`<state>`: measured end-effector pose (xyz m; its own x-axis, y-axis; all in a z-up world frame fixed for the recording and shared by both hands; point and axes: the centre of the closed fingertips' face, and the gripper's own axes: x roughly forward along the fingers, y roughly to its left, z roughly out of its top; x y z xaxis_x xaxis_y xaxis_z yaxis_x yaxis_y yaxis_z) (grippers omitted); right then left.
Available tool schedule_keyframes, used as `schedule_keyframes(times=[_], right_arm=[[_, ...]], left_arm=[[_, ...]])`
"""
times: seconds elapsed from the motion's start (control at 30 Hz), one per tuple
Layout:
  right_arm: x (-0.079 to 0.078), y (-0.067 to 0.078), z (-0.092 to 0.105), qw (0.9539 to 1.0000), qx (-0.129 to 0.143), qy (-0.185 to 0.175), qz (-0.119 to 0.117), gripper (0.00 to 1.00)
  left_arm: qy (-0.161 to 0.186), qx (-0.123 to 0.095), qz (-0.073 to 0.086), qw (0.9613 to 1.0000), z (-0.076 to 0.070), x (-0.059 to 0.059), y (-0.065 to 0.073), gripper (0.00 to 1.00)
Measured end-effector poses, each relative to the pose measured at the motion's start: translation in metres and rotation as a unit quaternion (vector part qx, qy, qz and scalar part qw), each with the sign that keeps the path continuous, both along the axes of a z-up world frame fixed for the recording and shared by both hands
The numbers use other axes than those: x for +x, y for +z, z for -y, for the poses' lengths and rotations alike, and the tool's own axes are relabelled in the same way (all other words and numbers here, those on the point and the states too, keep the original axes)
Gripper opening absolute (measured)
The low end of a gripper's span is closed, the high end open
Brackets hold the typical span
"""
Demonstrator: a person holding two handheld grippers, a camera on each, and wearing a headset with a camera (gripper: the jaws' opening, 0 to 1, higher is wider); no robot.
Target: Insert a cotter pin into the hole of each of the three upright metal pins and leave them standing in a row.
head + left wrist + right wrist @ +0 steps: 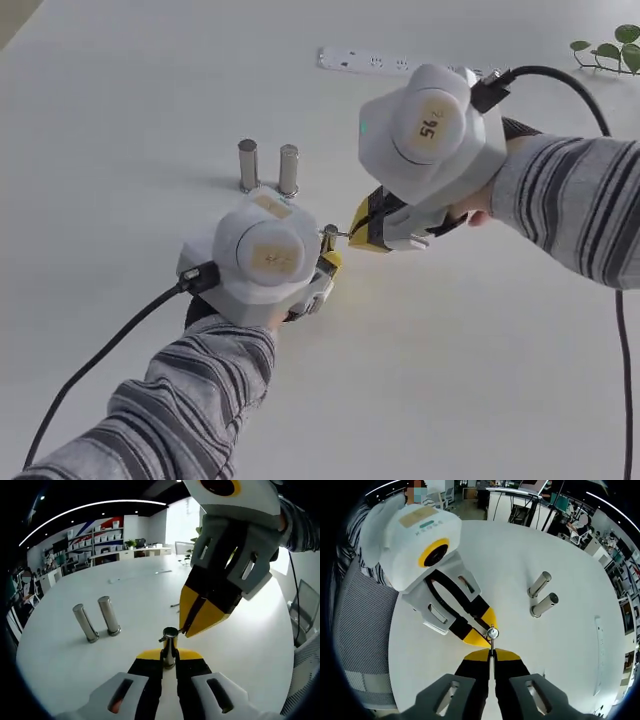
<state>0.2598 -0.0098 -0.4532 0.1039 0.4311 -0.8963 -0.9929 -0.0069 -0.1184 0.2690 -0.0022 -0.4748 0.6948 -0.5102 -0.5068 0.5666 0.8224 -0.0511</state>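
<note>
Nearest you, at the bottom of the left gripper view, your left tool [170, 656] is clamped low on the held metal pin [170, 641], jaws drawn in tight against its shaft so it stands upright with its drilled head free above the yellow tips. Just beyond, your right tool [491, 654] is pinched almost fully closed on the cotter pin [492, 643], a thin wire running from its tips to the head of that pin. A small stub shows on the far side of the head, so the wire may already be through the hole, but it is too fine to be sure. The risk lies here: push off the line of the hole and the wire will likely bend or skid off the head, and a sideways shove could twist the shaft in your left grip. Farther back, in the upper left of the head view, two standing pins [248, 165] wait close together on the surface [450, 340]; a careless swing could topple them. A power strip [365, 62] lies along the far edge.
</note>
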Motion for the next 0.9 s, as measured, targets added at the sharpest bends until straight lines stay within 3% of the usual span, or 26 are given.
schedule_keyframes(times=[0.4,0.53,0.73,0.9], right_arm=[[0.000,0.001,-0.007,0.9998,0.018,-0.006,0.005,0.00],[0.002,0.010,-0.011,0.9987,0.045,-0.022,0.006,0.03],[-0.002,0.016,-0.005,0.9986,0.046,-0.026,0.000,0.04],[-0.005,0.009,0.003,0.9993,0.028,-0.024,-0.002,0.00]], left_arm=[[0.003,-0.001,-0.002,1.0000,0.000,0.000,-0.001,0.05],[0.006,-0.001,-0.002,1.0000,0.000,0.000,-0.001,0.05],[0.009,0.000,-0.003,1.0000,0.000,0.000,-0.001,0.05],[0.011,-0.001,-0.003,0.9999,0.000,-0.001,-0.001,0.05]])
